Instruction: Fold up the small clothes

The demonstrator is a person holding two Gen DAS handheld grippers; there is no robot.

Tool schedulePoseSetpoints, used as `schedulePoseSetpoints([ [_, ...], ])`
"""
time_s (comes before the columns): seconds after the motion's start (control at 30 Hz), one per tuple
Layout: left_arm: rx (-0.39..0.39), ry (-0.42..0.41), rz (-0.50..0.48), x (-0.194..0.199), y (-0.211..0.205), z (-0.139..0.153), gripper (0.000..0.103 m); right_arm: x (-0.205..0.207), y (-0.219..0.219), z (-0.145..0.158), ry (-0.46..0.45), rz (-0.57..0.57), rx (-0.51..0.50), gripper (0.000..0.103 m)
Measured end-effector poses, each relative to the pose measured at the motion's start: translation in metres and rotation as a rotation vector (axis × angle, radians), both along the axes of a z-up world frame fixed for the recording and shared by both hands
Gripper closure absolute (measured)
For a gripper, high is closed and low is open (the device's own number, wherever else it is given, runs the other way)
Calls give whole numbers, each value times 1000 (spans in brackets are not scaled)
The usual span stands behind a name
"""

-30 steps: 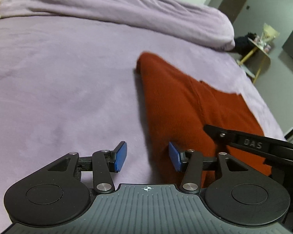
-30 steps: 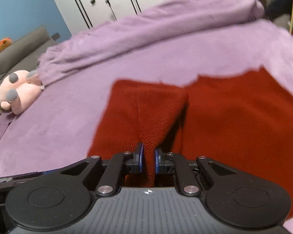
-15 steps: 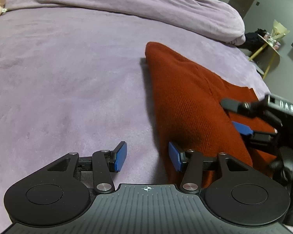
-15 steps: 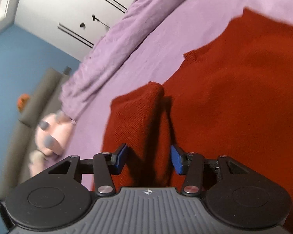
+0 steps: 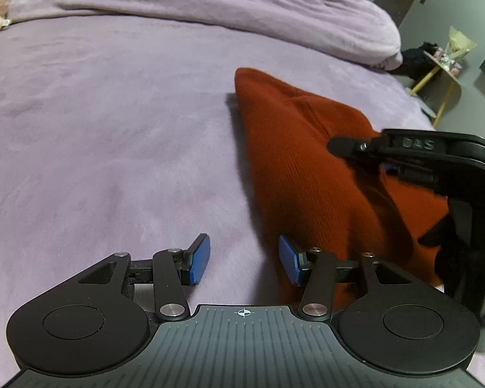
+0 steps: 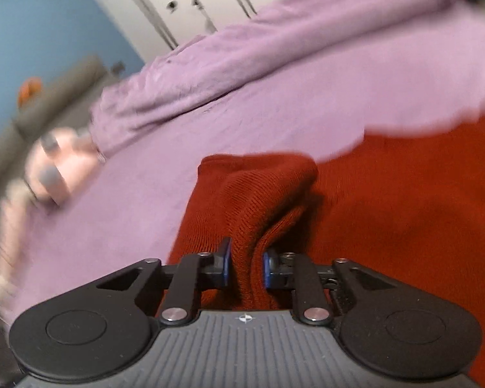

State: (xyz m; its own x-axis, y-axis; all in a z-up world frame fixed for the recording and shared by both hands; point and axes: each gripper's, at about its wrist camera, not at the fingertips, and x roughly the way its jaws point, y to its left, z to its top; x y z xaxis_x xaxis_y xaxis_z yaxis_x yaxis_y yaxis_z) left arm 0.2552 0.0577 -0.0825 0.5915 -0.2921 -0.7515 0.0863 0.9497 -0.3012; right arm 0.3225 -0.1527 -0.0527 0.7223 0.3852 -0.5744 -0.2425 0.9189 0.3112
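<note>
- Knitwear in rust red, a ribbed garment [image 5: 310,174], is spread on a purple bedspread [image 5: 113,129], toward the right of the bed as seen from the left wrist.
- One part is pulled up into a raised ridge with a rounded end [image 6: 258,174]; the rest lies flatter, though blurred.
- The right gripper [image 6: 245,266] is seen closing, with a fold of the knit pinched between its blue pads.
- The left gripper [image 5: 244,258] is held about half open over the bedspread at the garment's edge, with nothing gripped.
- A pink plush toy [image 6: 58,168] is seen beyond.
</note>
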Motion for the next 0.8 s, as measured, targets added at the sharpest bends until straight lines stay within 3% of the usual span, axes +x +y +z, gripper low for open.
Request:
schedulePoseSetpoints([
  [0.17,-15,-28,-76,-15,-21,11,43,-26,-11,50,-195,-29,-186,92],
  [0.27,-4,-31,-124,-13,-46,8,42,-30,-37,49,-184,-82,-223,92],
  [0.37,21,-19,-148,-5,-70,-2,40,-26,-62,24,-109,-143,-272,92],
  [0.43,12,-4,-156,-2,-76,-7,40,-23,-82,0,-32,-164,-235,92],
  [0.5,-25,39,-154,5,-77,-11,40,-22,-103,-20,14,-167,-134,89],
  [0.53,-33,51,-151,6,-76,-11,40,-24,-111,-22,11,-173,-61,83],
  [0.63,-7,41,-170,7,-79,-10,39,-24,-138,-29,66,-177,186,48],
  [0.67,0,40,-175,8,-81,-10,38,-22,-141,-32,76,-176,240,46],
  [0.73,3,46,-176,7,-82,-10,37,-17,-135,-35,92,-171,253,46],
  [0.8,5,48,-185,4,-88,-9,37,-12,-122,-31,90,-160,180,51],
])
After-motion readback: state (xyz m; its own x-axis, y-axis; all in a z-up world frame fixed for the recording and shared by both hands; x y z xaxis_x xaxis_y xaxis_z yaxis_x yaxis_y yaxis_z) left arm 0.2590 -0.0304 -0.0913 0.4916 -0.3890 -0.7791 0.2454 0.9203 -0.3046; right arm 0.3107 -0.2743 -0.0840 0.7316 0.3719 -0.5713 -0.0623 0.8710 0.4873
